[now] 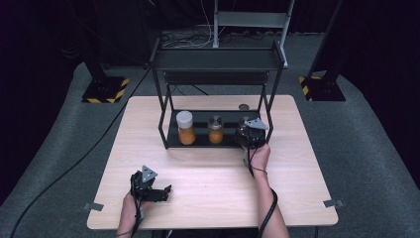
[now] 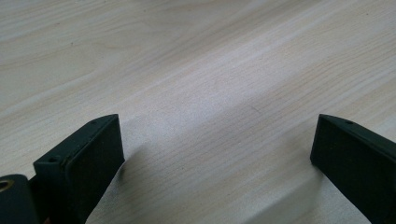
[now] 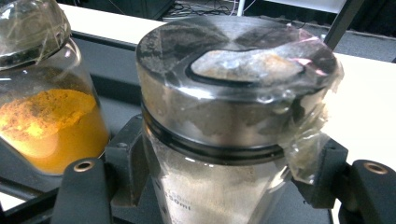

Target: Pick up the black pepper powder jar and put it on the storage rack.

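Right hand-held gripper (image 3: 219, 186) clamps an upright steel-lidded spice jar (image 3: 233, 107) on the rack's (image 1: 168, 141) lower shelf; the turmeric jar (image 3: 51, 112) stands at nine o'clock; left hand-held gripper (image 2: 217, 154) gapes empty.

Wooden table (image 1: 208, 173) bears black rack (image 1: 166, 124); three jars (image 1: 185, 128) on shelf

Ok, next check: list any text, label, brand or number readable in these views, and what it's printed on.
"150ml": my best reading of the faint print low on the glass of the silver-lidded jar gripped by the right gripper; the first digit is partly hidden.
A fainter line below it on the glass: too blurred to read.
Orange-powder jar, rack, table: no text visible.
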The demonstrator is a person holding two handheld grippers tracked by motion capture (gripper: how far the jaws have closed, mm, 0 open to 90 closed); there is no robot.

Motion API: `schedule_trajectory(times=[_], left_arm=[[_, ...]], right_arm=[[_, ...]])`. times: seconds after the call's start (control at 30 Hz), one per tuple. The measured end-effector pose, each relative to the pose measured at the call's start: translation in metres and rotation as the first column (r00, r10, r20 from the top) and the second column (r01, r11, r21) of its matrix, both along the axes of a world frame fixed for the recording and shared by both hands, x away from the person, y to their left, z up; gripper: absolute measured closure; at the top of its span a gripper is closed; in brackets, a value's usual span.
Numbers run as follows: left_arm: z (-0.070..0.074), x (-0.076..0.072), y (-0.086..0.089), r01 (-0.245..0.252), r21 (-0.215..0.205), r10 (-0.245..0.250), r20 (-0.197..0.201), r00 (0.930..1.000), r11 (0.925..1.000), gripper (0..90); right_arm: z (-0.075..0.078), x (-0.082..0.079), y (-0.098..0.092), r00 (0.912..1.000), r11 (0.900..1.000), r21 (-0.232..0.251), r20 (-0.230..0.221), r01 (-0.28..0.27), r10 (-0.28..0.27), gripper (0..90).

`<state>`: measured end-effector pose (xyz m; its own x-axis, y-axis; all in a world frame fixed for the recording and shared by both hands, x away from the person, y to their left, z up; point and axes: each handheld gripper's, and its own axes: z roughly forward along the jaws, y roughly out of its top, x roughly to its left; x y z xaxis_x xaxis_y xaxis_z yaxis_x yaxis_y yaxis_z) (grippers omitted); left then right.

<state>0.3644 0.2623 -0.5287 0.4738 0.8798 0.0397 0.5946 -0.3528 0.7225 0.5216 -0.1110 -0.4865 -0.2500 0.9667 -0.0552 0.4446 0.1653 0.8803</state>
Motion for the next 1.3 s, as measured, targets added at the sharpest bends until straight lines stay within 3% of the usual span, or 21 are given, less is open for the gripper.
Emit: schedule_trajectory(times=[0.7,1.07,1.3], left_arm=[[0.0,0.0,0.0,0.001,-0.002,-0.001,-0.005,1.0,1.0,2.3],[0.0,0.001,0.001,0.002,-0.001,-0.002,-0.005,1.0,1.0,2.3],[0.0,0.0,0.001,0.002,-0.002,-0.002,-0.005,1.0,1.0,2.3]], right_arm=[[-0.004,0.01,0.001,0.9999,1.0,0.026,-0.007,0.008,-0.008,30.2],[-0.012,0.005,-0.001,0.9988,0.997,0.068,0.043,0.023,-0.026,30.3],[-0.012,0.005,0.0,0.9988,0.998,0.063,0.04,0.023,-0.026,30.2]])
